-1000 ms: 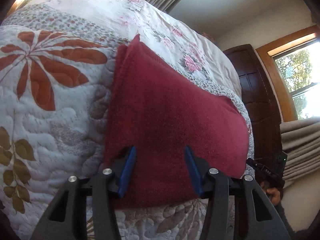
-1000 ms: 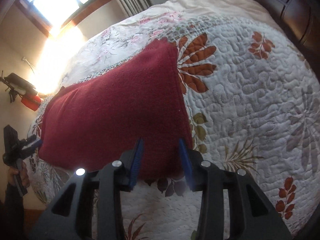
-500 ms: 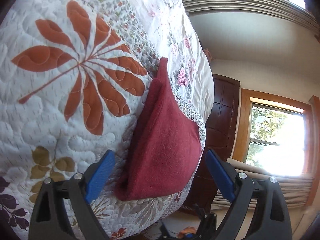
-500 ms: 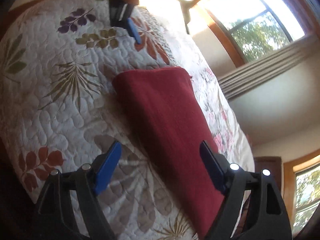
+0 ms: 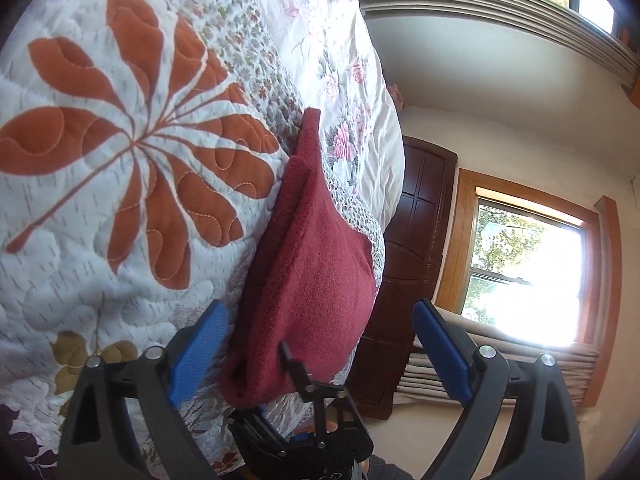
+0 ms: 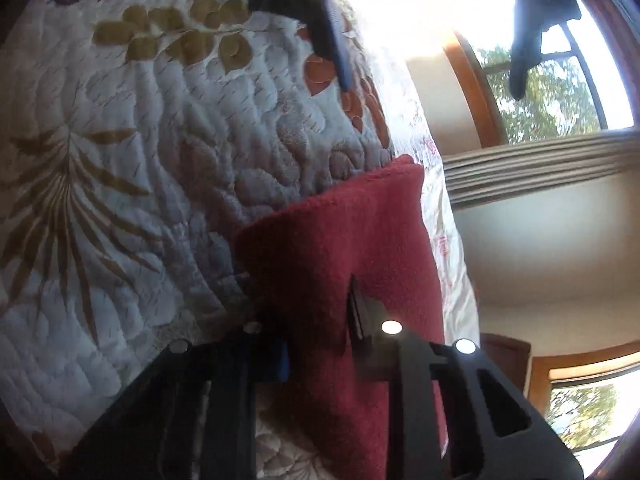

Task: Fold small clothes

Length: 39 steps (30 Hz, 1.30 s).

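A folded dark red fleece cloth (image 5: pixel 316 264) lies on the quilted bed (image 5: pixel 100 264), running away from me toward the pillows. My left gripper (image 5: pixel 318 356) stands wide open just short of the cloth's near end, one blue pad (image 5: pixel 196 354) on each side of it, touching nothing. In the right wrist view the red cloth (image 6: pixel 360 240) passes between the fingers of my right gripper (image 6: pixel 318 340), which is shut on its near corner. The right gripper (image 5: pixel 298 380) also shows low in the left wrist view, one black finger on top of the cloth. The left gripper (image 6: pixel 432 40) hangs open at the top.
The white quilt (image 6: pixel 120 220) with orange and olive leaf prints spreads to the left. A dark wooden door (image 5: pixel 416 264), a bright window (image 5: pixel 528 276) and bunched beige curtains (image 5: pixel 436 364) stand beyond the bed's edge on the right.
My right gripper has moved in on the cloth's near corner and narrowed from wide open to shut on it. The left gripper stays open and has edged slightly closer.
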Available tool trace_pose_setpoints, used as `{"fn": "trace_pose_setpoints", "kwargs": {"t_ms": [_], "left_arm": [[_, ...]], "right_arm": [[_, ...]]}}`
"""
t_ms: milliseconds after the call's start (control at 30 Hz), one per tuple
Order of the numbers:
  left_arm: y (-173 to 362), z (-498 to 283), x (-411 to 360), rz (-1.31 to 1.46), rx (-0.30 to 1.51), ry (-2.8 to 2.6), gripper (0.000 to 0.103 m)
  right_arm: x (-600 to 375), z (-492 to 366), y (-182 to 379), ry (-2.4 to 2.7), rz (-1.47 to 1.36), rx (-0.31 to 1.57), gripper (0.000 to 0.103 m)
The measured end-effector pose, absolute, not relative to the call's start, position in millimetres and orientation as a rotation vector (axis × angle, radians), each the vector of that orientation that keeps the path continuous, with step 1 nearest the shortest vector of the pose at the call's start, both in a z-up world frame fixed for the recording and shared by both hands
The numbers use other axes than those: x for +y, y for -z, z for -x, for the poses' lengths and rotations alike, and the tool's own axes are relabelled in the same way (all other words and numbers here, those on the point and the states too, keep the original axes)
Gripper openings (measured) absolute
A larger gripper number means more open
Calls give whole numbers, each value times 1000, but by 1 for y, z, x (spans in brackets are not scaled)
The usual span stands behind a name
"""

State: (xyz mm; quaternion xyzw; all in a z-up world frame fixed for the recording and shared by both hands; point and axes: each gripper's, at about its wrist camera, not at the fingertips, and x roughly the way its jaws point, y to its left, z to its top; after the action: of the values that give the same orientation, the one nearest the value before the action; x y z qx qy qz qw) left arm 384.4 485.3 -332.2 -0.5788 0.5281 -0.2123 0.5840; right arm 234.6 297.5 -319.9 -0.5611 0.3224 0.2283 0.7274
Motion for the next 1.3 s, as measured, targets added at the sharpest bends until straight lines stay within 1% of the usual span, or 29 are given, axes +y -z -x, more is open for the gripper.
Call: {"fn": "trace_pose_setpoints", "kwargs": {"t_ms": [67, 267, 500, 567, 600, 633, 700, 733, 767, 833, 1033, 1300], "left_arm": [[337, -391, 482, 1379, 1246, 506, 96], [345, -428, 456, 1376, 1321, 543, 98], [357, -482, 404, 1274, 1489, 543, 99], [363, -492, 395, 1249, 1538, 532, 97], [362, -496, 392, 1240, 1535, 525, 92], [359, -500, 391, 1219, 1531, 525, 67], [355, -504, 389, 1186, 1545, 520, 36], [351, -507, 387, 1163, 1546, 522, 23], [346, -508, 387, 1142, 1543, 521, 19], [334, -512, 383, 1108, 1533, 516, 17], [285, -529, 359, 1025, 1473, 550, 16], [205, -567, 276, 856, 1437, 609, 16]], "right_arm": [[293, -238, 297, -505, 1165, 709, 16], [281, -258, 236, -475, 1000, 689, 15], [270, -270, 218, -491, 921, 700, 11], [270, -267, 216, -497, 908, 703, 11], [269, -268, 215, -498, 899, 704, 10], [261, -263, 217, -498, 889, 703, 10], [257, -264, 210, -493, 860, 697, 10], [257, -264, 204, -489, 844, 693, 9], [255, -265, 200, -484, 825, 690, 9], [248, -268, 192, -476, 786, 684, 9], [228, -280, 169, -448, 656, 674, 9], [151, -299, 119, -361, 340, 654, 9]]}}
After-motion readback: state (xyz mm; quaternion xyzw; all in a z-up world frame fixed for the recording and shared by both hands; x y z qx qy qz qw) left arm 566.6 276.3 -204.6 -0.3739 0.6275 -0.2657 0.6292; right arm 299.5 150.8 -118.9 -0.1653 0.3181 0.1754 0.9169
